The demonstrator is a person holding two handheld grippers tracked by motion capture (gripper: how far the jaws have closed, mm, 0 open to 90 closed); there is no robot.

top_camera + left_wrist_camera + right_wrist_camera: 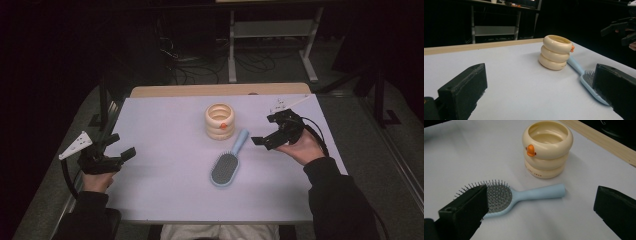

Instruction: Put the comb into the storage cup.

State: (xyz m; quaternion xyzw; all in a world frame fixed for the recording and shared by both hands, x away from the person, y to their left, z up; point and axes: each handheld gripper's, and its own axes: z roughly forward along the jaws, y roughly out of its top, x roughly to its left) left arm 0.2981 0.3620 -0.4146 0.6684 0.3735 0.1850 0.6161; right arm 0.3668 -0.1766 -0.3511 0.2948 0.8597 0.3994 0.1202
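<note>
A light blue hairbrush point(228, 162) lies bristles-up in the middle of the white table top point(165, 150), its handle pointing toward a cream ringed cup point(220, 120) with an orange duck bill. My left gripper point(120, 147) is open at the table's left edge, facing the cup point(555, 52) and the brush point(586, 78), well apart from both. My right gripper point(267, 131) is open just right of the brush handle. In the right gripper view the brush point(519, 196) lies between and beyond the jaws, with the cup point(547, 148) behind it.
A wooden strip point(220, 90) borders the table's far edge. Beyond it stand a grey metal frame point(272, 37) and cables point(200, 70) on the dark floor. The table top around the cup and brush is bare.
</note>
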